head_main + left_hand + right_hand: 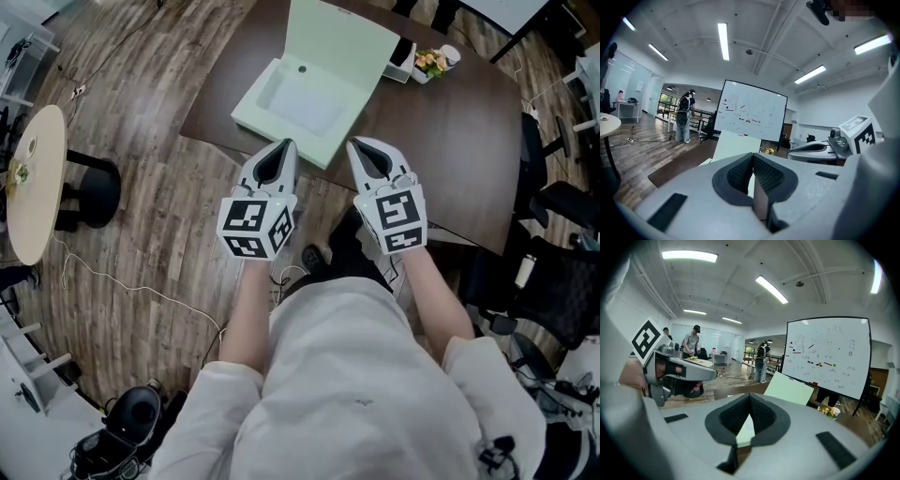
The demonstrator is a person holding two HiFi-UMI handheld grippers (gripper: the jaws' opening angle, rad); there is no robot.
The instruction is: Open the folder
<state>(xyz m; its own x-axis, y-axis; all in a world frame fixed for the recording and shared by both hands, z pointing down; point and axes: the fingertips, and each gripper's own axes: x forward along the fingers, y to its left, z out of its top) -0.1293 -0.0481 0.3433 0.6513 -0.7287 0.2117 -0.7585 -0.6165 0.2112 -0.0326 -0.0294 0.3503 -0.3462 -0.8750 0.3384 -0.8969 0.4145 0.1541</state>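
Note:
A pale green folder (pixel 298 111) lies open on the dark brown table (pixel 450 141), its lid (pixel 339 47) standing raised behind the tray-like base. Both grippers hover side by side just short of the folder's near edge. My left gripper (pixel 287 144) is shut with nothing between its pads. The right gripper (pixel 354 144) is shut and empty too. In the left gripper view the closed jaws (pixel 753 158) point at the upright lid (pixel 736 143). From the right gripper view, the closed jaws (pixel 750 397) face the same lid (pixel 794 389).
A small dish with flowers (pixel 433 62) sits at the table's far side. A round pale table (pixel 37 183) stands at the left, black office chairs (pixel 553 272) at the right. Cables trail over the wooden floor. A whiteboard (pixel 751 110) and standing people are beyond.

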